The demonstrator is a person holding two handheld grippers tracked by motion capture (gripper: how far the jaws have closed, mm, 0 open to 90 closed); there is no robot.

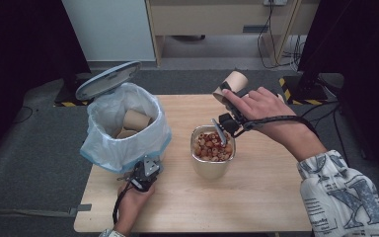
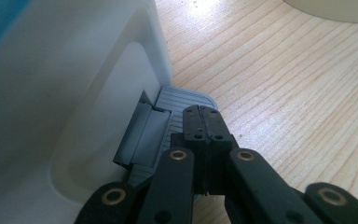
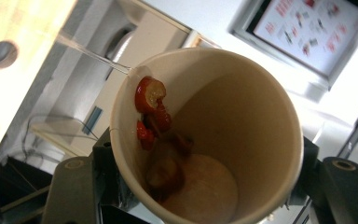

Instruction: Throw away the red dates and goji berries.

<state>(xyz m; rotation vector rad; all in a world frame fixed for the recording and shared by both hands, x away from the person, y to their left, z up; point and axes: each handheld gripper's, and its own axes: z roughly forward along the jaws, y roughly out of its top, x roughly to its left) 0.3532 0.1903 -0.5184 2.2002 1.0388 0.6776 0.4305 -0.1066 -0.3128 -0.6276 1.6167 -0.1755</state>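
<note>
The right claw is clamped on a paper cup held above the worktop, beyond the metal pot; red fruit pieces cling inside the cup, those deeper in blurred. The left claw is fully closed, empty, its tips on the bin's grey pedal. The bin is cut off in the left gripper view.

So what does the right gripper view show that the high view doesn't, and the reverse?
Right gripper view: inside the paper cup, a few red pieces cling to its wall. High view: the lined bin with its lid up, the metal container full of pieces, the shut left tool at the bin's foot. Both: the tilted paper cup gripped by the right tool.
</note>
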